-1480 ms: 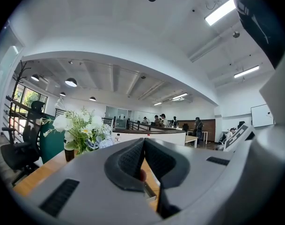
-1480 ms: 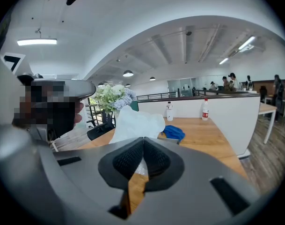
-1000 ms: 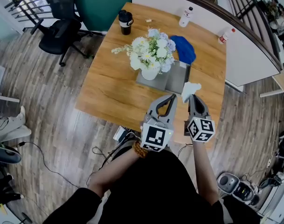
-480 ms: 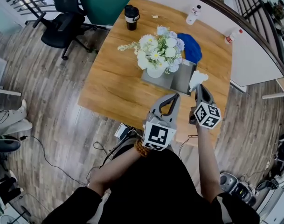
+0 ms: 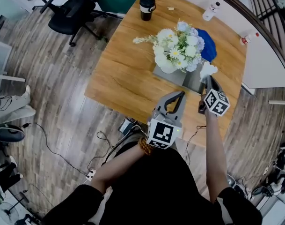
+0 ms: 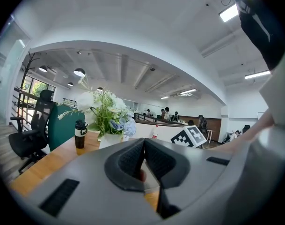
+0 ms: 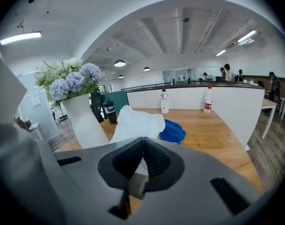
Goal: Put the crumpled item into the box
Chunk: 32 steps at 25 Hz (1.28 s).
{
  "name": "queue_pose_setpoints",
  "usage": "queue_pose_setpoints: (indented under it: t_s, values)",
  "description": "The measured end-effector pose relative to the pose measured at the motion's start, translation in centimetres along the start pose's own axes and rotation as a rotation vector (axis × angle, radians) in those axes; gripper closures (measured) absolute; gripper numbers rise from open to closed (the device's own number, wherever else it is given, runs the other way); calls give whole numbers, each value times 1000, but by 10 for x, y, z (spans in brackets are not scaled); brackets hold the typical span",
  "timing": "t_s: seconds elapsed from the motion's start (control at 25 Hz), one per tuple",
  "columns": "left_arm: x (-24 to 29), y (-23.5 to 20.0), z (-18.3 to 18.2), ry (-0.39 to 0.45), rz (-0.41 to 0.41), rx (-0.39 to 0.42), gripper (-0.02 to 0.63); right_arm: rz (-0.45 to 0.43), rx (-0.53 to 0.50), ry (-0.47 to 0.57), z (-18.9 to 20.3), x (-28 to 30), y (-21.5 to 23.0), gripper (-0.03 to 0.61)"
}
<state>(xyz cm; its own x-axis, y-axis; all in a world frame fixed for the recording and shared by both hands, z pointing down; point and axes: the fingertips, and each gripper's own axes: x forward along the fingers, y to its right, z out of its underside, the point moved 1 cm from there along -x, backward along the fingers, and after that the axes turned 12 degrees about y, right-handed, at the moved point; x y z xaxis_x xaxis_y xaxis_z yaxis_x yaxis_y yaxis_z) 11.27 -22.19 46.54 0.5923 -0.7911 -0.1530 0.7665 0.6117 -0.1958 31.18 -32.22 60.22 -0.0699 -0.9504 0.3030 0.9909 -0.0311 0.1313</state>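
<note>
One risk: right gripper is pinching crumpled tissue in its fingers beside the flowers; snagging petals could miss the box; left gripper is hovering with fingers closed, empty.

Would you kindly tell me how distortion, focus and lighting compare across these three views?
Head view: evenly lit, sharp, table edges slightly bowed by the wide lens. Left gripper view: strong fisheye, black corners, a glaring ceiling light, the shut left tool soft up close. Right gripper view: same fisheye and corners; the white paper in the right tool is bright yet keeps its folds.
</note>
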Motion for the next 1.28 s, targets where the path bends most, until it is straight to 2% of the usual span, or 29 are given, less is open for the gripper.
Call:
queue_pose_setpoints:
  t_s: [0.16,0.4,0.92,1.16,1.28]
  values:
    - [1,-9,6,-10,-10,-13,591,34,-19,-41,12,24,7,569]
    - [1,-22,11,-21,-36,-26,591,57,-11,-138,54,52,24,569]
    - [1,-45,23,-48,-78,-48,591,89,-65,-309,102,75,30,569]
    - [-5,-54,27,-60,-99,-46,591,126,2,-364,124,79,35,569]
    - [-7,-58,28,-65,-106,-45,591,144,4,-381,131,78,37,568]
